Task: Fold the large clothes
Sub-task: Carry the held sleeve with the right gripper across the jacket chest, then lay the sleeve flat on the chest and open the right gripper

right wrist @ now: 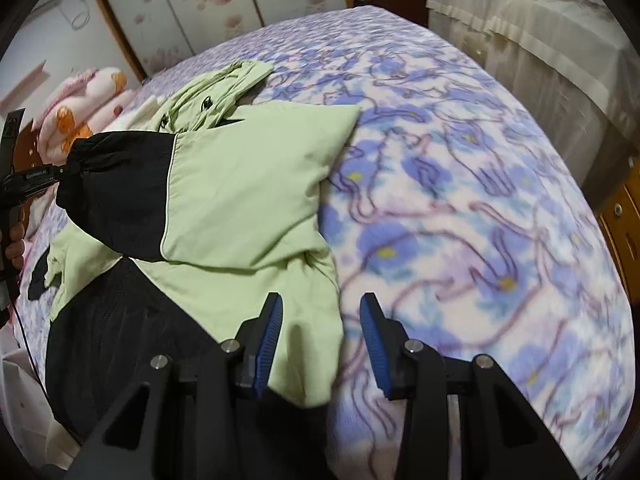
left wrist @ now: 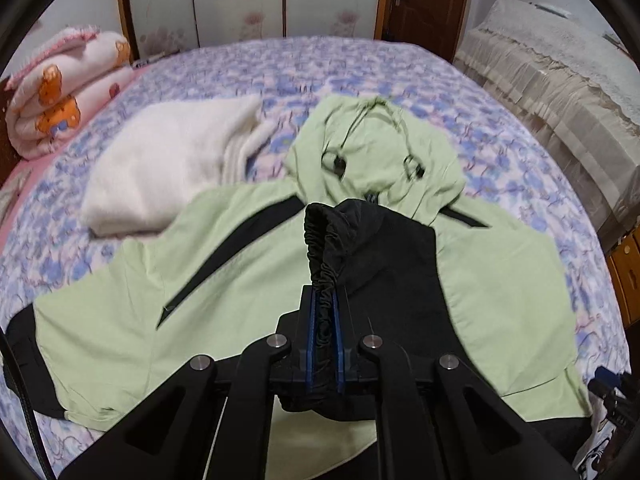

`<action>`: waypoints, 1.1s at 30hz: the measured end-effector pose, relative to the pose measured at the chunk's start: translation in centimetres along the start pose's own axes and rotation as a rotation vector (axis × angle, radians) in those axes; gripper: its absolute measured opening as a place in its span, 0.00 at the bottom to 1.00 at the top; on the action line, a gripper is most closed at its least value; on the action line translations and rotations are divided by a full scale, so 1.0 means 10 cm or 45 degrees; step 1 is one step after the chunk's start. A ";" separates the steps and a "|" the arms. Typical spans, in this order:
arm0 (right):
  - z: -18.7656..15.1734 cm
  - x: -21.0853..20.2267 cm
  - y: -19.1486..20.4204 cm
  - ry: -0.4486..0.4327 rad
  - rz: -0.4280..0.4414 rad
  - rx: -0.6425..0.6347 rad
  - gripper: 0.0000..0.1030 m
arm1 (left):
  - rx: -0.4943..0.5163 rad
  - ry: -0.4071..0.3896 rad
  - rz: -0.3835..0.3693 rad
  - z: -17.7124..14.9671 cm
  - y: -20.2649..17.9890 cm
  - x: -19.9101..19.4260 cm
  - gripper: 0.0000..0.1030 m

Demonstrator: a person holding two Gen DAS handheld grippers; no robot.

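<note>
Nearest, the left gripper (left wrist: pixel 325 312) is clamped tight on the black elastic cuff (left wrist: pixel 324 240) of a sleeve, holding it over the chest of the green jacket (left wrist: pixel 120 320), which lies spread on the flowered bed (left wrist: pixel 500 140). The right gripper (right wrist: pixel 320 312) hangs wide apart and empty above the jacket's right edge — touching nothing that I can see. Beyond lies the hood (left wrist: pixel 372 148), and to its left a white sweater (left wrist: pixel 168 160). The likely trouble is the thin cuff slipping from the pads — or the sleeve landing bunched and spoiling the fold.
</note>
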State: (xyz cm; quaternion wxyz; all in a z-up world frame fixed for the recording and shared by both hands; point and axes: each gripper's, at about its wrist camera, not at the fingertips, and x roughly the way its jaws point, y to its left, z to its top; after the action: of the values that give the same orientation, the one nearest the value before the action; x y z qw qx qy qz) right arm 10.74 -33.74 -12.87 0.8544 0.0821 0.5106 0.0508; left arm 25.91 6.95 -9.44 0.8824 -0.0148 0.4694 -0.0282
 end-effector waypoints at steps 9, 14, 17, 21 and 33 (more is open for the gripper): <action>0.25 0.57 0.18 0.104 -0.113 -0.106 0.39 | -0.028 0.133 0.010 -0.16 0.14 0.57 0.06; 0.31 0.57 0.15 0.037 -0.127 -0.023 0.09 | -0.036 0.103 0.014 -0.12 0.19 0.59 0.06; 0.23 0.46 0.03 -0.019 -0.098 0.039 0.09 | -0.036 0.073 0.024 -0.13 0.27 0.63 0.06; 0.14 0.60 -0.01 0.083 -0.125 0.028 0.10 | -0.040 0.159 0.053 -0.24 0.37 0.90 0.16; 0.88 0.09 -0.13 -0.076 0.103 0.199 0.63 | -0.203 0.177 -0.111 0.03 0.79 1.05 0.57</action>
State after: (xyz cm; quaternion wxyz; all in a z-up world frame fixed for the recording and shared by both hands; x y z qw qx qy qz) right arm 18.92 -35.63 -9.84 0.8575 0.1706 0.4836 0.0429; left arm 32.31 14.18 -18.36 0.8417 -0.1034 0.5291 -0.0300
